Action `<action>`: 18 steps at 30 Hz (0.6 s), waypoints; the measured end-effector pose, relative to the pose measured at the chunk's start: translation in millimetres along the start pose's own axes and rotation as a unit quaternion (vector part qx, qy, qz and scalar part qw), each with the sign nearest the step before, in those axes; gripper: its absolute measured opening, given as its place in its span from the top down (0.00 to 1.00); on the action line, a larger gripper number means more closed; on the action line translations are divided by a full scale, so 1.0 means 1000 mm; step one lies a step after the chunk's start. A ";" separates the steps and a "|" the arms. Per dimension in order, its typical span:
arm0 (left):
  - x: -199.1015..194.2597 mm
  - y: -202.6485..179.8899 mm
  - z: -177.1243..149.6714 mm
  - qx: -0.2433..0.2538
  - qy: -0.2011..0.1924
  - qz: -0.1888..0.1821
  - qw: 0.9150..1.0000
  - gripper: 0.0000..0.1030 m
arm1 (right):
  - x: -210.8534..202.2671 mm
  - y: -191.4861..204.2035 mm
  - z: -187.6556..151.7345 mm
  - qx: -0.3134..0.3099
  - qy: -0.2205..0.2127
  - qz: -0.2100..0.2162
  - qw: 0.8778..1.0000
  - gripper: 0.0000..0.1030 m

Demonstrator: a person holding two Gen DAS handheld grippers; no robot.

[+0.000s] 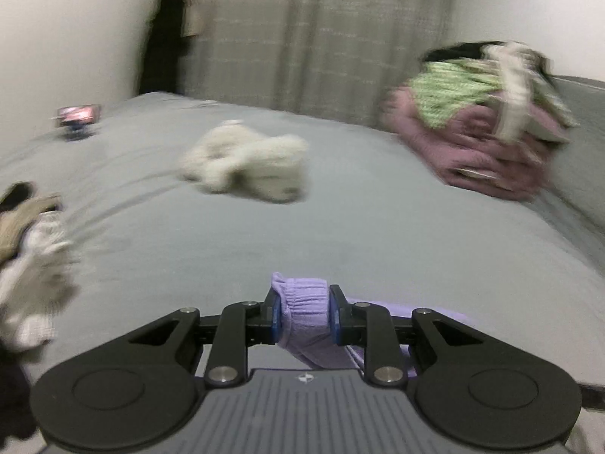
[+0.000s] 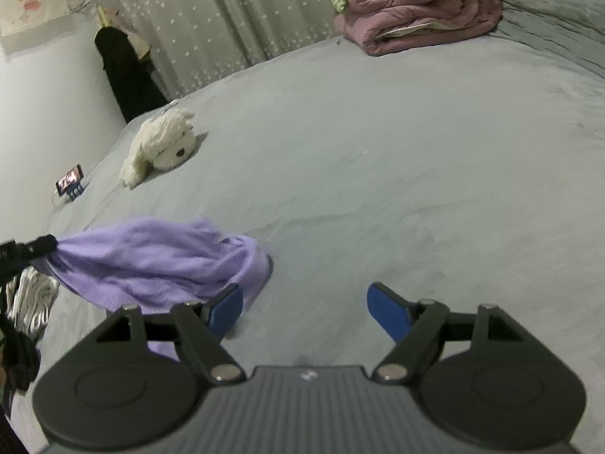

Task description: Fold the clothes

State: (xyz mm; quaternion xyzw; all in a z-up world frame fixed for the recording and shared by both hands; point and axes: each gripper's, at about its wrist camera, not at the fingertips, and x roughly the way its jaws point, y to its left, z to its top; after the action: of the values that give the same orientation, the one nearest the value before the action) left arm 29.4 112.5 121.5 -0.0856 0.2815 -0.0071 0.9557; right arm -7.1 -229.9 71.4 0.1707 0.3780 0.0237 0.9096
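Observation:
A lilac knitted garment (image 2: 159, 265) hangs bunched above the grey bed (image 2: 378, 174). My left gripper (image 1: 304, 316) is shut on its ribbed edge (image 1: 302, 302) and holds it up; in the right wrist view the left gripper (image 2: 30, 249) shows at the far left, with the cloth stretched from it. My right gripper (image 2: 304, 310) is open and empty, just right of the garment's drooping end, low over the bed. The left wrist view is blurred by motion.
A white plush dog (image 2: 162, 143) lies mid-bed. A folded pink quilt with green cloth (image 2: 412, 7) sits at the far right. A pile of loose clothes (image 1: 30, 246) lies at the left edge. A phone on a stand (image 2: 70, 181) stands near the wall.

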 end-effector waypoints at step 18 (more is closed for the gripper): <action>0.017 0.083 -0.002 -0.086 0.048 0.095 0.991 0.78 | 0.031 0.060 -0.030 -0.118 0.040 0.058 0.991 0.09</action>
State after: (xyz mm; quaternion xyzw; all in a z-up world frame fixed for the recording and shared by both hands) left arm 40.3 193.2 96.8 -0.1403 0.3332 0.1041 0.9265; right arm -0.9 -159.1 50.8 0.0829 0.3986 0.1274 0.9044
